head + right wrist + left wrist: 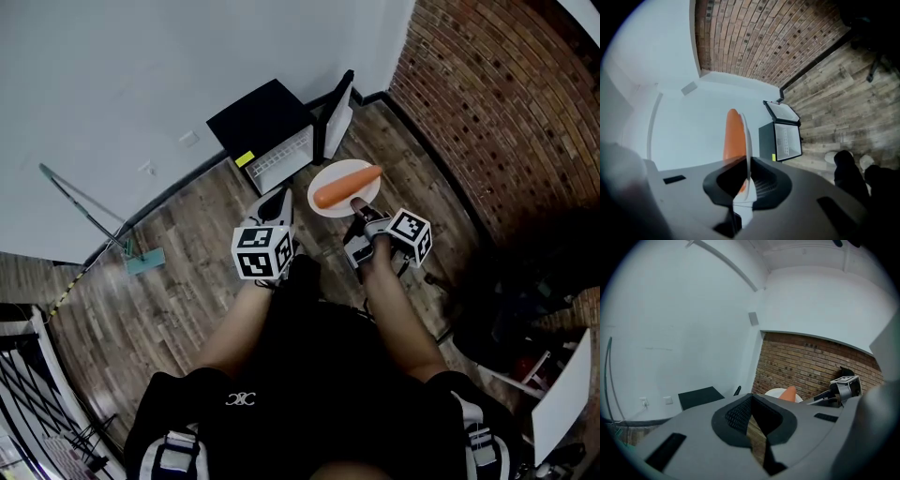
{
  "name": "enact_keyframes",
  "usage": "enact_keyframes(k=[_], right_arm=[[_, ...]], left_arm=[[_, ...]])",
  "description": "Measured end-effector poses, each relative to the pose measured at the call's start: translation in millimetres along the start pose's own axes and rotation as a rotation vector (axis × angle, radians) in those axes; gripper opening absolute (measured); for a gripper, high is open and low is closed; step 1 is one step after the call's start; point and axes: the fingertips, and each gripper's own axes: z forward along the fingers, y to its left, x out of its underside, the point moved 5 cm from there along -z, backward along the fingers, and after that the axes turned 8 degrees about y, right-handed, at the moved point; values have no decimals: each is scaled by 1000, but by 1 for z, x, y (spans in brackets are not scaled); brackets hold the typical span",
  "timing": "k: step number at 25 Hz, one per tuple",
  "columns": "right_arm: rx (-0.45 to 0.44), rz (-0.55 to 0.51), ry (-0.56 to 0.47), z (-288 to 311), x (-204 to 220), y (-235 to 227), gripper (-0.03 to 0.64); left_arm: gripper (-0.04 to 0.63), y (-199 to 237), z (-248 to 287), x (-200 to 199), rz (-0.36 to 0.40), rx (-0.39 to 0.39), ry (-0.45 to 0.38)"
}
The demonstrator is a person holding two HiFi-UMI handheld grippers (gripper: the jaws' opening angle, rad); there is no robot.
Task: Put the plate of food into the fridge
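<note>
A white plate [328, 173] carries one long orange carrot [348, 186] and hangs in the air over the wood floor. My right gripper [359, 208] is shut on the plate's near rim. In the right gripper view the plate [747, 140] stands edge-on between the jaws, with the carrot [733, 136] on its left. A small black fridge [267, 127] stands on the floor just beyond the plate, its door [337, 117] swung open. My left gripper [278, 199] hovers left of the plate, shut and holding nothing. The left gripper view shows the plate [776, 393] at the right.
A brick wall [487, 112] runs along the right and a white wall along the back. A long-handled mop [94, 220] leans against the wall at left. Dark clutter [525, 309] sits at the right. The person's legs and shoes [848, 164] are below the grippers.
</note>
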Motion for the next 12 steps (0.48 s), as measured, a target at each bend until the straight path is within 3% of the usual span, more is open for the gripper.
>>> enact_keyframes(k=[12], right_arm=[[42, -19, 11, 90, -92, 37, 31]], left_arm=[[-2, 42, 119, -75, -39, 37, -8]])
